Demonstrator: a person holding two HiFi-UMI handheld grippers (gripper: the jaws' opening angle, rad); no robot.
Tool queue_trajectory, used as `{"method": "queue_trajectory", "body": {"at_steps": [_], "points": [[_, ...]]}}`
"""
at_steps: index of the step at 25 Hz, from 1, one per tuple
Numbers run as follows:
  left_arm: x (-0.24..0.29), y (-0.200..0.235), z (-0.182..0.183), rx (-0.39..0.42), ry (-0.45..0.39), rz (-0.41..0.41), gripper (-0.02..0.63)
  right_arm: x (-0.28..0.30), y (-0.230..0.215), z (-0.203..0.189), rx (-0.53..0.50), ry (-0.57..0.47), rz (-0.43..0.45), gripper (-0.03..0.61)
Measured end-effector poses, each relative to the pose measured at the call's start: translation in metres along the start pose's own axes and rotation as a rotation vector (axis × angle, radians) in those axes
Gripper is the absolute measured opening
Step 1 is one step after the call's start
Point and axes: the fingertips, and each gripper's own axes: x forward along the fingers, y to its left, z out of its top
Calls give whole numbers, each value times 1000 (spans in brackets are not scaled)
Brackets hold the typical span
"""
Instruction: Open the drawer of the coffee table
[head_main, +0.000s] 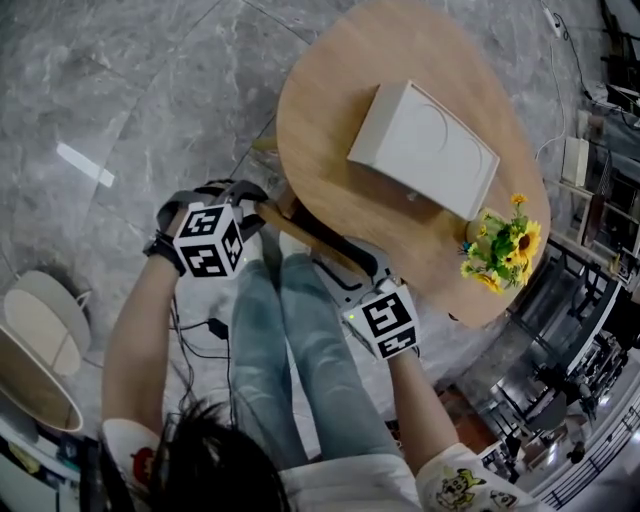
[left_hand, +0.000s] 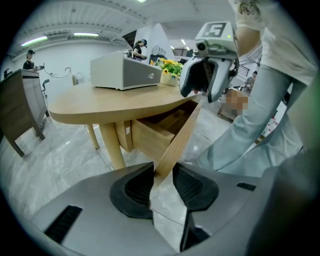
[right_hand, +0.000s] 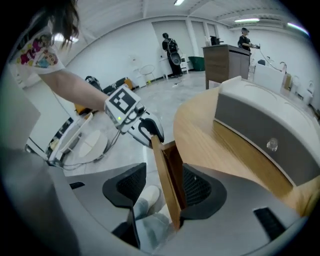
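Both grippers are at the drawer front (left_hand: 182, 135) of the coffee table (head_main: 330, 100). The drawer (left_hand: 150, 137) is already partly out from under the round top. In the head view its dark inside shows between the table edge and the front panel.

Left gripper (left_hand: 162, 182): jaws narrow, pads pinching one end of the panel. This reads as a firm hold.

Right gripper (right_hand: 164, 187): jaws wide, straddling the other end. One pad appears close against the wood and the other stands clear, so there is no grip there yet.

The white box (head_main: 425, 148) and yellow flowers (head_main: 505, 250) sit on the tabletop, well apart from the work.

Judgement: opening is begun but not finished, and I cannot tell how much travel remains. Left to do: close the right jaws on the panel, then pull both ends evenly toward the person's legs (head_main: 300, 350) so the drawer does not skew.
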Motion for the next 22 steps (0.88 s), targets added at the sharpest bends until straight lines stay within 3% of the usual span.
{"method": "queue_trajectory", "body": {"at_steps": [7,13,22], "points": [[2,-1,-2,-26,18,10,115,24,0,-54,-288,224,-112,192],[3,0,-3,-49,63,26,117,23,-20,-90,-331,328,-211,74],[2,2,-3,-60,112,53,118,23,-20,-90,-360,331,-186,64]]}}
